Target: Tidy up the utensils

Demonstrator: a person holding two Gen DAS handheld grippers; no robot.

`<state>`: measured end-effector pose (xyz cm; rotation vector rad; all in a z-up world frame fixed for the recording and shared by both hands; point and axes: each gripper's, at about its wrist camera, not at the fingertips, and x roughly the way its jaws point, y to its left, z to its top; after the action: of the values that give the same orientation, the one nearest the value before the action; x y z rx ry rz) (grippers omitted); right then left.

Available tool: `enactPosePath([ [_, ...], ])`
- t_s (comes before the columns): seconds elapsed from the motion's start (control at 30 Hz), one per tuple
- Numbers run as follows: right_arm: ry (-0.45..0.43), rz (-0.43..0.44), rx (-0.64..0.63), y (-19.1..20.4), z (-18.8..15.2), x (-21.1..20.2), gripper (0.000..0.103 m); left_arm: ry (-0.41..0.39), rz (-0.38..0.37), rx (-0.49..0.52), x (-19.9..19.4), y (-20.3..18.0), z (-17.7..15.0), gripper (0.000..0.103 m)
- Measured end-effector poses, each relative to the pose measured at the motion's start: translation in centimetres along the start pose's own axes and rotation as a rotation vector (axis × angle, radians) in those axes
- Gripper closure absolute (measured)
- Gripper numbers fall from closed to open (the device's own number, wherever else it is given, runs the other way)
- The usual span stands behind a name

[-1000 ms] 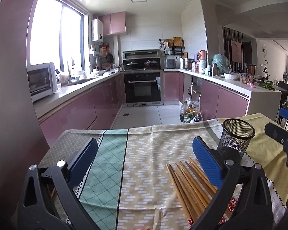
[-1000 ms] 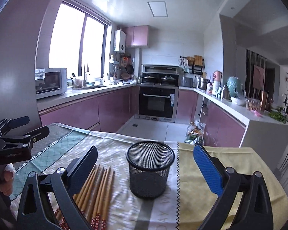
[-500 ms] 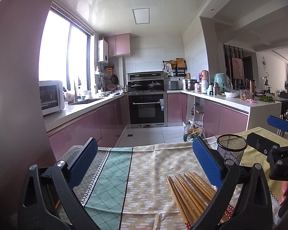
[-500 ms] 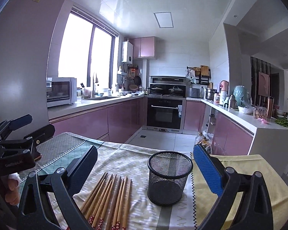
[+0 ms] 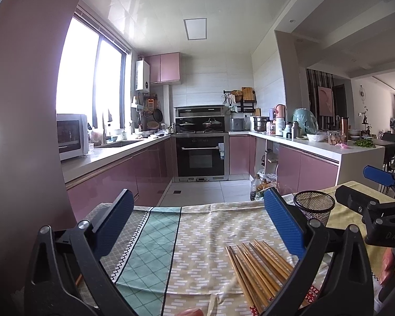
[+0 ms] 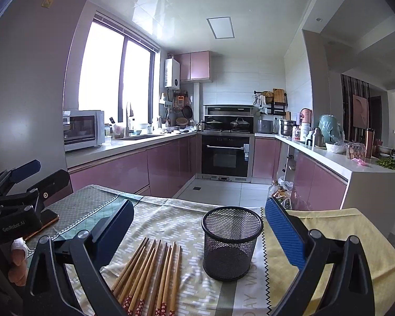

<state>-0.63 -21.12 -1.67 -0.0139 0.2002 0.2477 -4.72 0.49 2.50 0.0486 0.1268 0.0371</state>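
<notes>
Several wooden chopsticks [image 6: 150, 276] with red patterned ends lie side by side on the patterned tablecloth [image 6: 171, 218]; they also show in the left wrist view [image 5: 258, 268]. A black mesh cup [image 6: 231, 242] stands upright and empty just right of them; it also shows in the left wrist view [image 5: 314, 206]. My left gripper [image 5: 197, 221] is open and empty, held above the cloth left of the chopsticks. My right gripper [image 6: 197, 226] is open and empty, held above the chopsticks and cup.
The table's far edge [image 5: 197, 206] drops to the kitchen floor. A yellow cloth [image 6: 329, 223] covers the table's right part. A phone-like object [image 6: 43, 225] lies at the left edge. Kitchen counters and an oven stand far behind.
Both grippers have tilted up and drawn back from the table. The chopsticks and cup now sit lower and smaller in both views. Both stay open.
</notes>
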Motion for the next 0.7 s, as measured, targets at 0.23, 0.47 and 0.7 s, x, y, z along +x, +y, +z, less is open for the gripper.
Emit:
enactPosePath([
  [0.23, 0.002, -0.004, 0.007, -0.08, -0.23, -0.01, 0.007, -0.001, -0.007, -0.008, -0.01, -0.07, -0.07, 0.006],
  [0.47, -0.002, -0.006, 0.014, -0.23, -0.32, -0.09, 0.007, -0.008, -0.005, -0.009, -0.26, -0.06, -0.13, 0.006],
  [0.7, -0.003, -0.006, 0.017, -0.30, -0.29, 0.04, 0.007, -0.007, -0.008, -0.009, -0.08, 0.05, -0.21, 0.006],
])
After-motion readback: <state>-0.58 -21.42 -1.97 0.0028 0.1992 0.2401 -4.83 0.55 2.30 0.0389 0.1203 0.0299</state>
